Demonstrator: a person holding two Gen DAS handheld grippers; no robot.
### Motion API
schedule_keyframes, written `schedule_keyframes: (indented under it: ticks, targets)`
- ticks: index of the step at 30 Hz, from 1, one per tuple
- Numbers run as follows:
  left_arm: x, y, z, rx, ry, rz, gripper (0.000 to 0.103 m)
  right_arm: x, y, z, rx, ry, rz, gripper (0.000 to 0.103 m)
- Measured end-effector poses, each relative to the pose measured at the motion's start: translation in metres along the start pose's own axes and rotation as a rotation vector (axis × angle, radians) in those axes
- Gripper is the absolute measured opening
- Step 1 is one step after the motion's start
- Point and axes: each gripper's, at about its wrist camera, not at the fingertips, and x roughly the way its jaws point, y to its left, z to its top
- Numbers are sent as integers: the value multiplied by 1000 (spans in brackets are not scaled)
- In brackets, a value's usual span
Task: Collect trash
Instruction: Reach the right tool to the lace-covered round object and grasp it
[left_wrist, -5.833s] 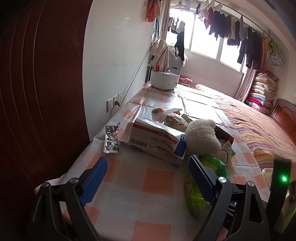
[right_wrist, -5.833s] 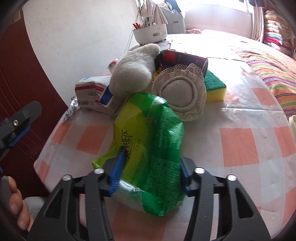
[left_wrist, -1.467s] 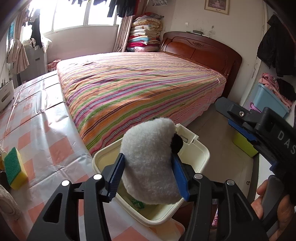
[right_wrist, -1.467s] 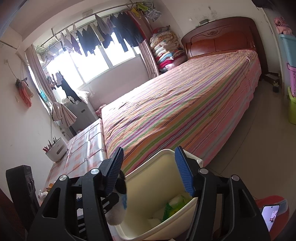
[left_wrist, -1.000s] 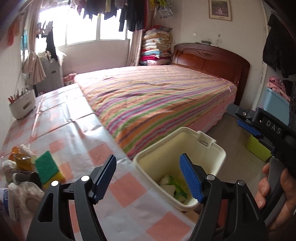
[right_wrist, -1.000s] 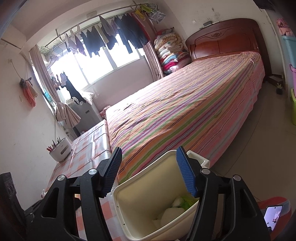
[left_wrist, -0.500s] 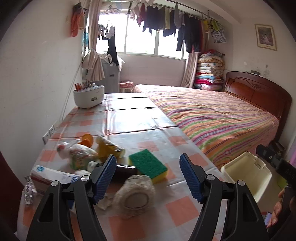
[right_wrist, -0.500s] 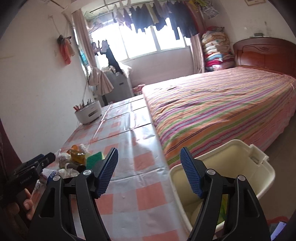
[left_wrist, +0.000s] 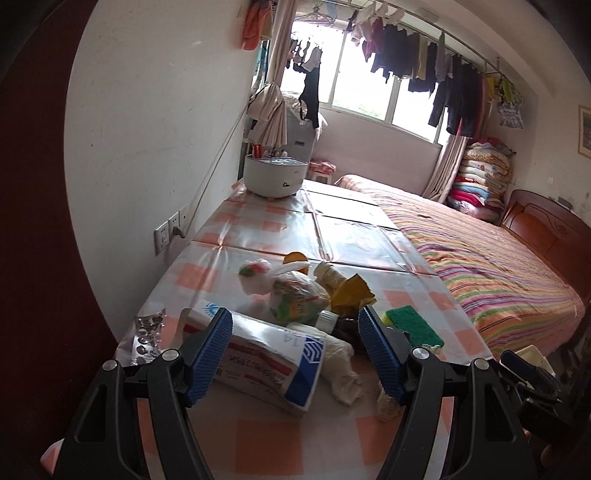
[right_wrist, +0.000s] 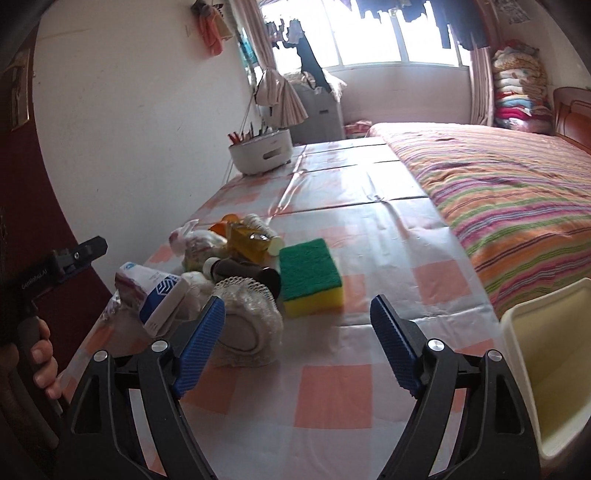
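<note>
A pile of trash lies on the checked table (left_wrist: 280, 439). My left gripper (left_wrist: 295, 354) is open, its jaws on either side of a white, red and blue medicine box (left_wrist: 266, 354), apart from it. Behind lie a plastic bag (left_wrist: 295, 299), a yellow wrapper (left_wrist: 351, 291) and a green sponge (left_wrist: 412, 325). My right gripper (right_wrist: 295, 339) is open and empty above the table (right_wrist: 332, 384), with a lace-edged round pad (right_wrist: 247, 328) by its left finger and the sponge (right_wrist: 308, 273) ahead. The cream bin (right_wrist: 550, 354) stands at the right.
A white utensil holder (left_wrist: 275, 177) stands at the far end of the table by the wall. A striped bed (right_wrist: 509, 177) runs along the table's right side. A blister pack (left_wrist: 147, 336) lies at the table's left edge. A dark door is at the left.
The left gripper dropped the white fluffy item into the bin and opened. Both grippers swung back from the bin to the table; the left one now straddles the medicine box.
</note>
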Motion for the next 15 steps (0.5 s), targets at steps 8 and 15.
schedule_keyframes:
  ticks: [8,15]
  targets:
    - [-7,25,0,-1,-8,72,69,45,25,-7,-18,114,26,84]
    - [-13,63,3,-65,-14,127,69,77,26,-9,55,227,24,85]
